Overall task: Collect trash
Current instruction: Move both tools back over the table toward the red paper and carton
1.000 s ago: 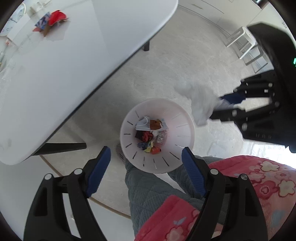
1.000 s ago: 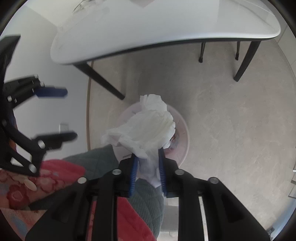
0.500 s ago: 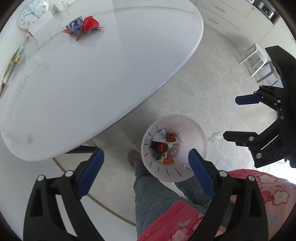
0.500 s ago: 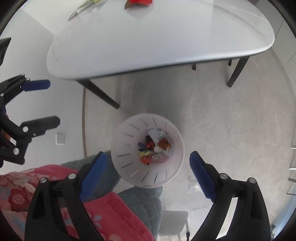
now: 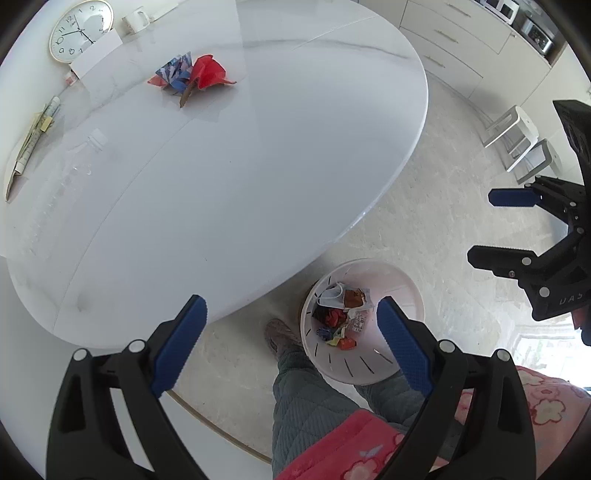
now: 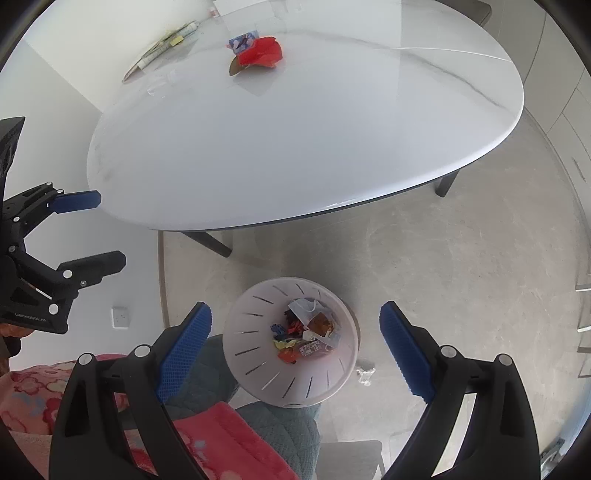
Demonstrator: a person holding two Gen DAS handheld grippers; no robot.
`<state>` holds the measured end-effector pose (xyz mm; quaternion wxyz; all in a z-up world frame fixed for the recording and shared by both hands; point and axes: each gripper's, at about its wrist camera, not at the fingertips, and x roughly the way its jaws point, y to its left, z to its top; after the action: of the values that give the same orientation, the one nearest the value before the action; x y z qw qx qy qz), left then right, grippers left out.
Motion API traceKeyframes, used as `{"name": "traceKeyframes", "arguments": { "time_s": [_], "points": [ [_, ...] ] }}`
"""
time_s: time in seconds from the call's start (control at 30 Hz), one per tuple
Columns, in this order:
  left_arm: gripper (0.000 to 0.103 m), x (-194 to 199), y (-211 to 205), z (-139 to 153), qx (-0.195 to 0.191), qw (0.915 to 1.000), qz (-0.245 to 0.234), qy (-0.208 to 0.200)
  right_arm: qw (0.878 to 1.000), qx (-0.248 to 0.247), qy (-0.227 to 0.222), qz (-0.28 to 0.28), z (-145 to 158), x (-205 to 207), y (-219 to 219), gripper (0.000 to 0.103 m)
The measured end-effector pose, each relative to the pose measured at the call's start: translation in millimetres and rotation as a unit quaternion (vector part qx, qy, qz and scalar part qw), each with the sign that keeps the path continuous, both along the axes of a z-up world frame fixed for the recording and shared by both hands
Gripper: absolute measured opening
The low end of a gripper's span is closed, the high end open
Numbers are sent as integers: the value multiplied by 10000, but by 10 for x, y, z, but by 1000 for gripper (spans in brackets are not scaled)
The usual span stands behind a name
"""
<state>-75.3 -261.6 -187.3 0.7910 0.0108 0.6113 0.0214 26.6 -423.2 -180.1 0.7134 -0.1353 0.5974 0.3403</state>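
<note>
— Left wrist view?
— One white oval counter (image 5: pixel 229 177) over a pale floor; one pile of red and blue wrappers (image 5: pixel 190 75) on it, one clock (image 5: pixel 79 29), one clear bottle (image 5: pixel 79 162). One white bin (image 5: pixel 399 365) of trash below. Left gripper (image 5: pixel 290 341) jaws apart, empty.
— Right wrist view?
— Same bin (image 6: pixel 255 363) between the spread, empty jaws of the right gripper (image 6: pixel 295 343) — one crumpled scrap (image 6: pixel 365 371) on the floor beside it.

Left gripper (image 5: pixel 290 341) has its jaws spread wide, nothing between them. Right gripper (image 6: pixel 295 345), just beside it at like height, is likewise spread and bare.
</note>
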Motion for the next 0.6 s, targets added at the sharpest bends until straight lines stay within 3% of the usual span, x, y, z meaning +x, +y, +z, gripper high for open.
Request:
{"name": "traceKeyframes", "arguments": {
  "time_s": [0.27,0.6],
  "points": [
    [90,176,232,136,-145,9990,318,-287,9997,-11,-228,-16,135,94,196,97],
    [95,599,926,415,-118,9935,905,-687,9984,124,-552,45,308,649,941,97]
  ]
}}
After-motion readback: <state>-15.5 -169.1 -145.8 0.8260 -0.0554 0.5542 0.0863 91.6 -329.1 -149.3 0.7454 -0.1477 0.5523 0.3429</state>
